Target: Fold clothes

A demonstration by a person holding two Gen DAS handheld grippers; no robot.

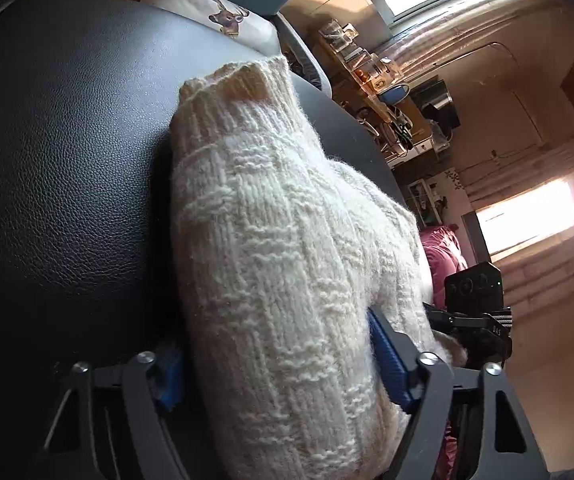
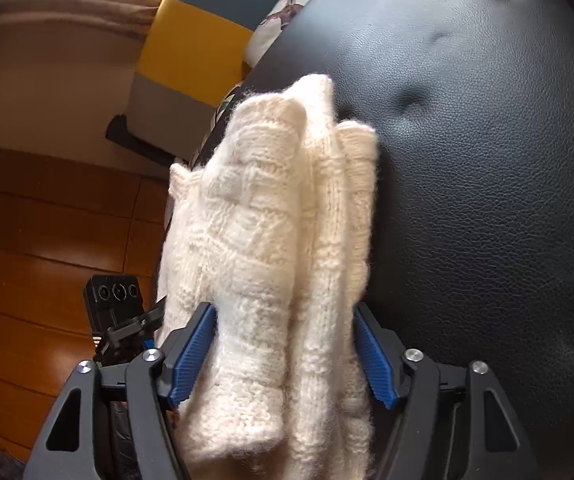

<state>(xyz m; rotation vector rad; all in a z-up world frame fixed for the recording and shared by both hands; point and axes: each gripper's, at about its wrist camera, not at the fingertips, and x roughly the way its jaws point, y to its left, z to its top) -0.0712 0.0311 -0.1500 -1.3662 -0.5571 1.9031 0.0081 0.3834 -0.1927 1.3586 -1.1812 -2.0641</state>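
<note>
While the left hand-held gripper point(image 1: 283, 364) clamps a bunched fold of the cream knitted sweater point(image 1: 271, 240) over the black leather seat point(image 1: 67, 160), the right hand-held gripper point(image 2: 287, 352) likewise grasps the sweater's folded layers between blue pads point(image 2: 193, 350).

Left gripper point(image 1: 283, 364), right gripper point(image 2: 287, 356): both clamped (blue pads splayed).

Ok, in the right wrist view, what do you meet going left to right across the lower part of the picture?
Wooden floor → the other gripper's camera → left blue pad → cream knitted garment → right blue pad → black leather seat.
</note>
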